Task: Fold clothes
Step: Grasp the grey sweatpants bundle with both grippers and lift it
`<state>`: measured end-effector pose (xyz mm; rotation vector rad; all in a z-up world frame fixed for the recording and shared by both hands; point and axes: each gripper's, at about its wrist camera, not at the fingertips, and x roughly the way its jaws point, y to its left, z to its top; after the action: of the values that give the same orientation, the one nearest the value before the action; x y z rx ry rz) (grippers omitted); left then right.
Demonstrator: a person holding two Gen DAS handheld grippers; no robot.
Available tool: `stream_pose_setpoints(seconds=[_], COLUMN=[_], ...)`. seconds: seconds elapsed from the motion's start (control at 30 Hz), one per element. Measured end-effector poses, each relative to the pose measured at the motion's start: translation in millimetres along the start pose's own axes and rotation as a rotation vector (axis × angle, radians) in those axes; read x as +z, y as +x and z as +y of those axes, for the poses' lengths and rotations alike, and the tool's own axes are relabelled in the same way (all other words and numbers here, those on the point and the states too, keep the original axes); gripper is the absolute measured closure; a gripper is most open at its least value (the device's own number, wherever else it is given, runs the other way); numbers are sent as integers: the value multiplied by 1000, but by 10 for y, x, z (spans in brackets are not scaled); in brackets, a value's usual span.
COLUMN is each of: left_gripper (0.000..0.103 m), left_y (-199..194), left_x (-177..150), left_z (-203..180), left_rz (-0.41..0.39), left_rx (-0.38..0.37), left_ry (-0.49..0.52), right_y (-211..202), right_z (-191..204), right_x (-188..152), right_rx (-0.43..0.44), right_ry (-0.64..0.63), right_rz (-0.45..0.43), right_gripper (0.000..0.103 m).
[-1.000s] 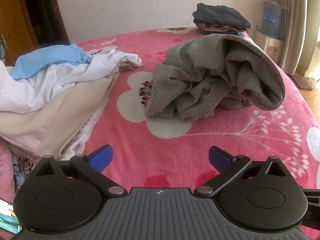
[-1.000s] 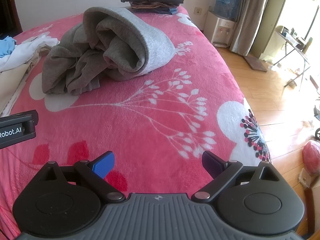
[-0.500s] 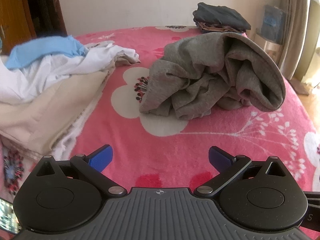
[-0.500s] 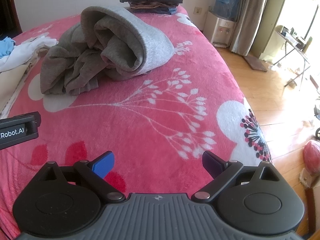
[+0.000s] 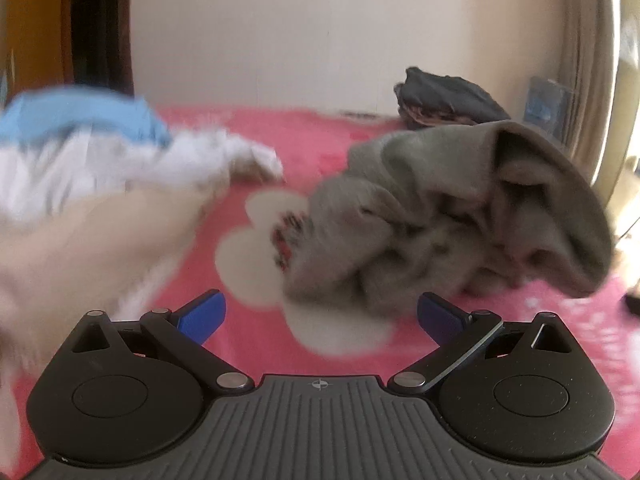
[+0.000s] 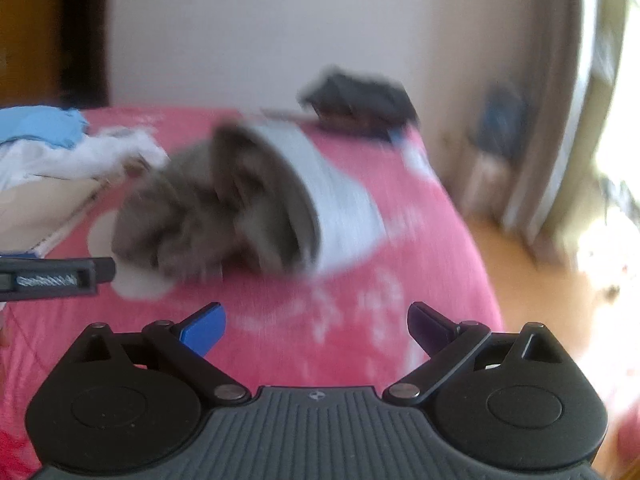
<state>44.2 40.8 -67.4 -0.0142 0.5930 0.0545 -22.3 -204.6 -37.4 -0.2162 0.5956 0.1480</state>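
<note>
A crumpled grey sweatshirt point(image 5: 448, 216) lies in a heap on the pink flowered bed point(image 5: 248, 344); the right wrist view shows the grey sweatshirt point(image 6: 240, 208) too, blurred. My left gripper point(image 5: 320, 314) is open, just short of the heap's near edge, with nothing between its blue fingers. My right gripper point(image 6: 316, 322) is also open and empty, a little short of the heap and to its right. Part of the left gripper's body point(image 6: 52, 278) shows at the left edge of the right wrist view. Both views are motion-blurred.
A pile of white, cream and light blue clothes point(image 5: 92, 184) covers the bed's left side. A folded dark stack point(image 5: 448, 96) rests at the far end. The bed's right edge drops to a wooden floor point(image 6: 560, 320) with a curtain point(image 6: 560, 120) beyond.
Both grippers have moved forward and lower toward the grey sweatshirt, which now looks larger and closer. Both stay open. The views have turned blurry from the motion.
</note>
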Motion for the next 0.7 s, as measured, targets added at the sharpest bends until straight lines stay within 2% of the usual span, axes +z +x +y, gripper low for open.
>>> stream_pose_setpoints(seconds=[0.1,0.2,0.3,0.33,0.37,0.4,0.43,0.47,0.53,0.6,0.67,0.7], left_gripper=[0,0,4,7,13,19,32,42,55,71,90,94], left_y=[301,567,659,672,685,697,710,723,749,770,693,654], left_x=[80,160,191,198,205,212,220,227,241,257,301,323], left_z=[20,18,-11,-17,-24,-30,-37,-43,-57,-68,-36,-19], left_rz=[-16,-18,-24,-27,-30,-33,-36,-40,-46,-52,-58,-61], left_rx=[14,0,-9,-10,-12,-13,-14,-15,-18,-21,-39,-48], left_ry=[29,41,43,40,37,34,30,27,21,14,6,3], right_y=[153,450,825,926,1018,1087,1147,1208,1197,1122,1042,991], right_z=[12,83,179,196,207,198,181,164,68,-32,-126,-177], right_x=[214,400,545,568,579,591,601,612,625,621,611,612], right_rx=[20,43,45,45,46,46,44,43,51,46,47,48], right_ry=[-98,-189,-238,-237,-231,-215,-195,-175,-96,-46,-11,7], right_rz=[-83,-118,-88,-76,-64,-55,-47,-39,-55,-88,-112,-122], right_gripper=[3,3,5,9,13,27,38,42,66,81,85,87])
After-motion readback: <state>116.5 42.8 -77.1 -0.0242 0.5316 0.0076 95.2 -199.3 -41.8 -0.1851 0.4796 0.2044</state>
